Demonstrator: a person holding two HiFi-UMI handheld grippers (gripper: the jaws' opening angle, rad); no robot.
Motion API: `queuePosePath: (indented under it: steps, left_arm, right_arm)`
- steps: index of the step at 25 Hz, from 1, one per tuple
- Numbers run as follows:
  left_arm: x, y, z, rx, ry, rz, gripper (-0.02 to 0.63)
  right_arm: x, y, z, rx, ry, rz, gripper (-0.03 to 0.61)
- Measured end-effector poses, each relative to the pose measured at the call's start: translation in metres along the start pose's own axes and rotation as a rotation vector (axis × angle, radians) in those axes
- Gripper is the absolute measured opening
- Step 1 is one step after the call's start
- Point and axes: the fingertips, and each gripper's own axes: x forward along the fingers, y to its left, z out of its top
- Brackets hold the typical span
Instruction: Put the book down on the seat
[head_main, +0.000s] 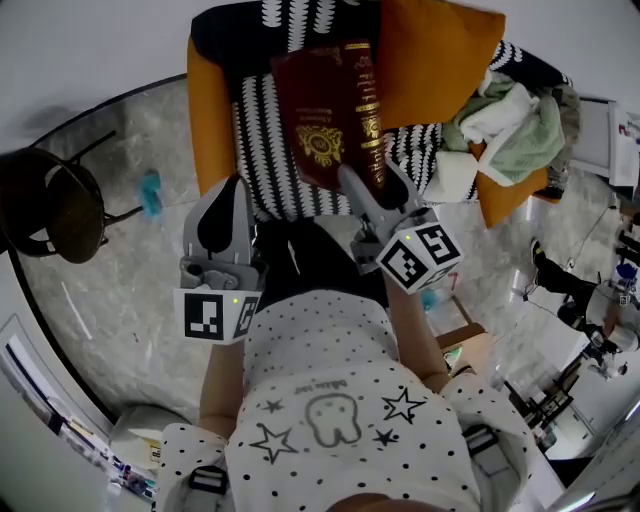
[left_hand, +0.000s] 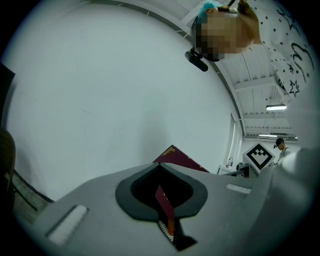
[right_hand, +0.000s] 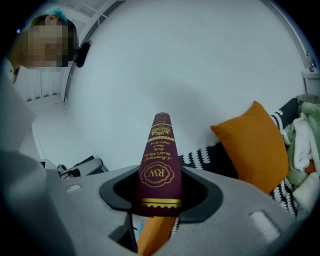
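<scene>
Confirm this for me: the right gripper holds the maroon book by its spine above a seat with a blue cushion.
Wrong on one point: the cushion is orange, not blue, as the right gripper view shows. The rest stands: the right gripper holds the maroon book by its spine above the seat.

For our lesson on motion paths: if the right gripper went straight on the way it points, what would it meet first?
Probably the black-and-white patterned cover on the orange armchair, left of the orange cushion; the maroon book in the right gripper would reach it first. Depth is unclear.
</scene>
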Motion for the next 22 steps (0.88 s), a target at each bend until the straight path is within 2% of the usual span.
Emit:
queuePosePath:
  steps: [9,14,22]
  left_arm:
    - [0.006,0.011,-0.034,-0.024,0.031,0.018,-0.005]
    - [0.013,0.021,-0.048,-0.002,0.025,0.024,-0.005]
    - [0.014,0.024,-0.083,-0.042,0.056,0.033,-0.005]
  right_arm:
    - [0.023,-0.024,-0.036,0.039,0.034,-0.017,0.207]
    - [0.036,-0.038,-0.052,0.050,0.056,-0.042,0.207]
    - [0.052,-0.059,-0.082,0.071,0.069,-0.046,0.207]
